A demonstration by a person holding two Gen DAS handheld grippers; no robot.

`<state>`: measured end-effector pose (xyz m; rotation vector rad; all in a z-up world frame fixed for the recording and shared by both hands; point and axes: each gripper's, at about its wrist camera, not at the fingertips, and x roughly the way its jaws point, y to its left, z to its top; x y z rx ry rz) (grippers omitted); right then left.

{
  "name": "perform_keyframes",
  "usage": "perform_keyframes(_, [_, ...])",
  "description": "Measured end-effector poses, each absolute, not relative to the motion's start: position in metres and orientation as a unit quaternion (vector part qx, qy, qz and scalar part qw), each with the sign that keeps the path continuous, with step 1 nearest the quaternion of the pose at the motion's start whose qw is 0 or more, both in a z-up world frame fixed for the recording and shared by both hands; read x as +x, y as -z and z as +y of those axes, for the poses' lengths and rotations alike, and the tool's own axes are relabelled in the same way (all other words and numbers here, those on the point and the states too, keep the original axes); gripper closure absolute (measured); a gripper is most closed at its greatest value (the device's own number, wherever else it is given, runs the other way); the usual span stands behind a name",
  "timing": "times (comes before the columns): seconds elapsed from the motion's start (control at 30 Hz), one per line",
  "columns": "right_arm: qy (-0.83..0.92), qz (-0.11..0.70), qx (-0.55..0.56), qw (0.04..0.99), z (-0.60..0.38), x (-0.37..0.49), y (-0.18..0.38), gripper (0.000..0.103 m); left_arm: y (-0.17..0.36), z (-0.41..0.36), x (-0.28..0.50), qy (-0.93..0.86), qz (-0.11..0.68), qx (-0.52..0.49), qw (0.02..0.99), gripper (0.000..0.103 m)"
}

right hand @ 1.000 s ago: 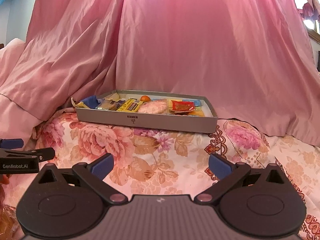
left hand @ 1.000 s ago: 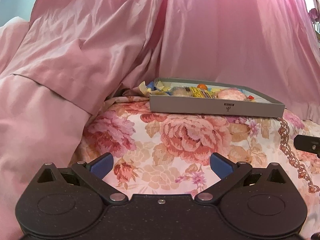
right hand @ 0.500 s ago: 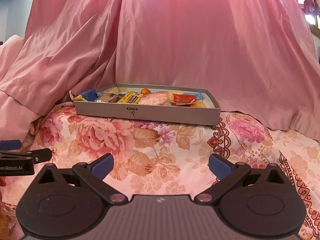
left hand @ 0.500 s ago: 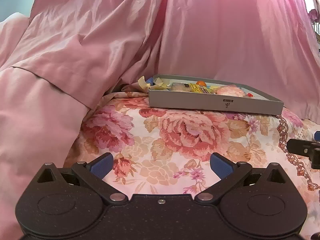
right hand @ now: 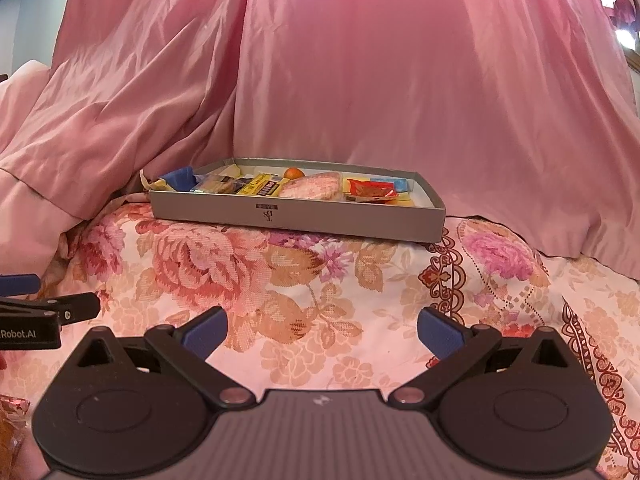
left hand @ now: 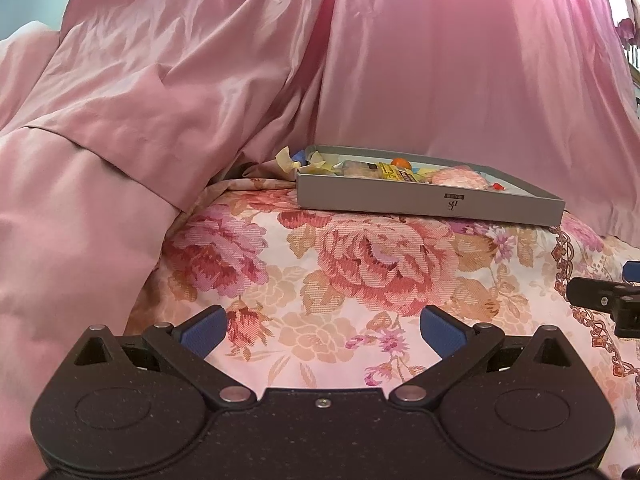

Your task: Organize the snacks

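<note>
A shallow grey box [left hand: 432, 200] [right hand: 296, 220] lies at the back of the floral cloth, holding several wrapped snacks: a yellow bar [right hand: 260, 188], a pink packet [right hand: 312, 186], a red packet [right hand: 368, 190] and a small orange sweet [right hand: 294, 173]. A crumpled pale wrapper [left hand: 288, 158] sticks out past the box's left end. My left gripper [left hand: 322, 330] is open and holds nothing, well short of the box. Open too and holding nothing, my right gripper [right hand: 322, 330] hovers over the cloth in front of the box.
Pink satin fabric [right hand: 360, 80] drapes behind and to the left of the box. The floral cloth [left hand: 360, 272] covers the surface between grippers and box. An orange wrapped item [right hand: 10, 436] shows at the right wrist view's lower left corner.
Both grippers have sunk lower and drawn back a little, so the box sits lower-angled and farther up in view. Their jaws stay open.
</note>
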<state>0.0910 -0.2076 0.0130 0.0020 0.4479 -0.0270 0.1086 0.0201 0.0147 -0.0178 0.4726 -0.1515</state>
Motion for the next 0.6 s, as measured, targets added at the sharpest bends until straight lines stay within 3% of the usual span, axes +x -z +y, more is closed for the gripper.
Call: perform_keyframes(0.6, [0.013, 0.223, -0.004, 0.975, -0.2071, 0.0915, -0.0145, 0.000, -0.0148, 0.0204, 0.1075, 0.075, 0.236, -0.008, 0.969, 0.001])
